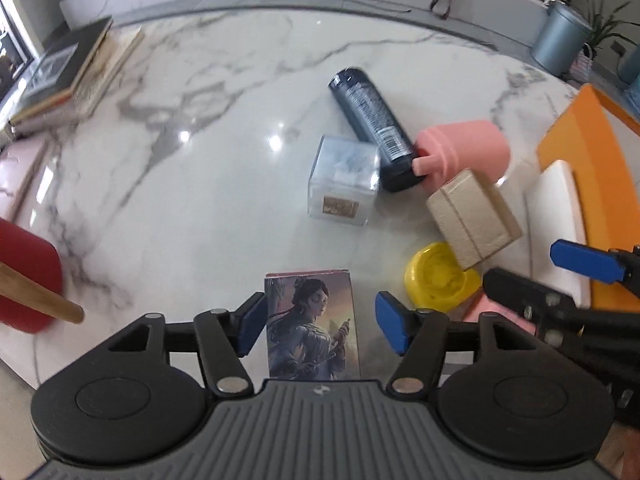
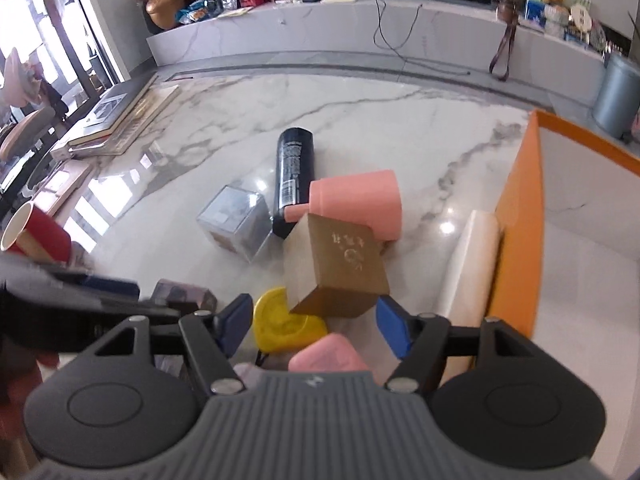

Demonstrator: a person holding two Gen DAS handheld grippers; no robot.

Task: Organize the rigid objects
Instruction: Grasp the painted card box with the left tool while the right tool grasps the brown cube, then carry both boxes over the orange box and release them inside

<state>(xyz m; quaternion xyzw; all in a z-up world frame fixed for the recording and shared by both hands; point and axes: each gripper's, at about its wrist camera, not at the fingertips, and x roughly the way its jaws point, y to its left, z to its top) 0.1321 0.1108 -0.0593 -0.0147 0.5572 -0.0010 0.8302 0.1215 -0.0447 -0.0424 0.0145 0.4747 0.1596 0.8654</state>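
One black bottle (image 1: 372, 128), one pink cup (image 1: 466, 148), two grippers

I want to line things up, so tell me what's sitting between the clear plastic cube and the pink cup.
The black bottle lies on its side between the clear cube and the pink cup, its lower end touching the cup's handle; both wrist views show it.

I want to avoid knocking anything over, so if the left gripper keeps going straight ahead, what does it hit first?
The illustrated card box, already standing between the open left gripper's fingers. Beyond it the clear cube lies roughly in line, though depth is hard to judge.
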